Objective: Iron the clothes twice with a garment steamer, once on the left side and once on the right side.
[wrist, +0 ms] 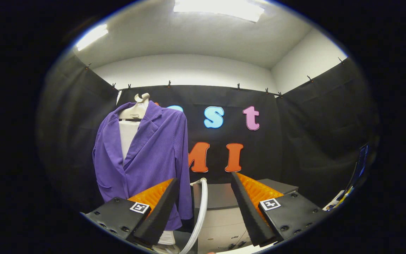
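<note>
A purple jacket (146, 155) hangs on a pale hanger (136, 109) over a white inner piece (127, 135), beyond and to the left of my left finger. My gripper (204, 181) is open, with nothing held between its fingers. A white hose (199, 215) curves up between the fingers, just ahead of them, from low down. The steamer's head is hidden below the fingers.
A grey and white cabinet-like unit (220, 211) stands just ahead, between the fingers. Black cloth walls close the booth on three sides. A dark stand with blue and yellow parts (356, 176) sits to the far right.
</note>
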`<state>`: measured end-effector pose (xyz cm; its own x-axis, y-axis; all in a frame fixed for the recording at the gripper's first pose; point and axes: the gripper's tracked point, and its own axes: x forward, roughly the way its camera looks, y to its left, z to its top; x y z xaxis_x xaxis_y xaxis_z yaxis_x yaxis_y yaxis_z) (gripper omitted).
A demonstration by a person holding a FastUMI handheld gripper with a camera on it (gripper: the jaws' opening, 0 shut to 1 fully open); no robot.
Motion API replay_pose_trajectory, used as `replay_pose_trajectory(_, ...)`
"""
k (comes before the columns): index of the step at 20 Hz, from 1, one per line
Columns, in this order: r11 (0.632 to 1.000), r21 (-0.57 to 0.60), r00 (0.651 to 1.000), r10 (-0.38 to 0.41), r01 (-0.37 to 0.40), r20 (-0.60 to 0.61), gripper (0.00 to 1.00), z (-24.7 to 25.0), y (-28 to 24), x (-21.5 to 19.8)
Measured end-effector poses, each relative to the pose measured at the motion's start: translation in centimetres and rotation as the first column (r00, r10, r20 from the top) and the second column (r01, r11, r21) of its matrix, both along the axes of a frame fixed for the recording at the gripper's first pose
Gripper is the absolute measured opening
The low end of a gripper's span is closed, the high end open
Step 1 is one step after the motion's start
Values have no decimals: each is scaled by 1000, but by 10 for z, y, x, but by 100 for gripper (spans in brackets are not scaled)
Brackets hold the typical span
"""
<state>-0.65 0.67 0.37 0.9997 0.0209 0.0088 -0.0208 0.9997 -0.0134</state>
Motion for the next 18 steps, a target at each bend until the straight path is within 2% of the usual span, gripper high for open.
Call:
replay_pose_trajectory(7,999,19,999,50,-50,-1,98,1,-2,-4)
replay_pose_trajectory(18,983,15,983,182,-183,16,98,19,-6,-14)
